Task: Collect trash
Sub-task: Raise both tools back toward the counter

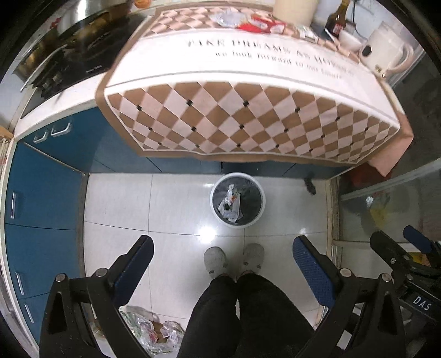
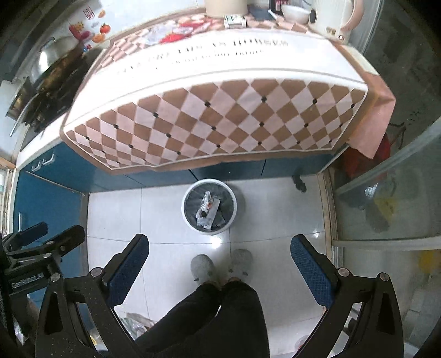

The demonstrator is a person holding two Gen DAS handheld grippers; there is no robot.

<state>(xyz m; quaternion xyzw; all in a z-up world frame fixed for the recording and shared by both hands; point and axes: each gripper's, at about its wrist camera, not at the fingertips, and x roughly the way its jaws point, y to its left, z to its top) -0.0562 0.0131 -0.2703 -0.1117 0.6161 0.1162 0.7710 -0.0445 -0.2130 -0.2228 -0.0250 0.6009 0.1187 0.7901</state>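
Observation:
A white trash bin (image 1: pixel 237 200) (image 2: pixel 209 209) with a dark liner stands on the tiled floor below the counter, with crumpled wrappers (image 1: pixel 230 205) (image 2: pixel 208 209) inside. More clear and red wrappers (image 1: pixel 242 20) (image 2: pixel 176 31) lie at the far side of the checkered cloth. My left gripper (image 1: pixel 223 245) is open and empty, held high over the floor, nearer me than the bin. My right gripper (image 2: pixel 220 243) is also open and empty, at about the same height. Each gripper shows at the edge of the other's view.
A checkered tablecloth (image 1: pixel 248 121) (image 2: pixel 220 121) covers the counter above blue cabinets (image 1: pixel 41 192). A white kettle (image 1: pixel 386 55) (image 2: pixel 333 16), a bowl (image 2: pixel 295 12) and a dark bottle (image 1: pixel 337 19) stand at the back. A person's legs and grey slippers (image 1: pixel 215 260) are below. Plastic bags (image 1: pixel 154 333) lie on the floor; a glass door (image 2: pixel 386 192) is right.

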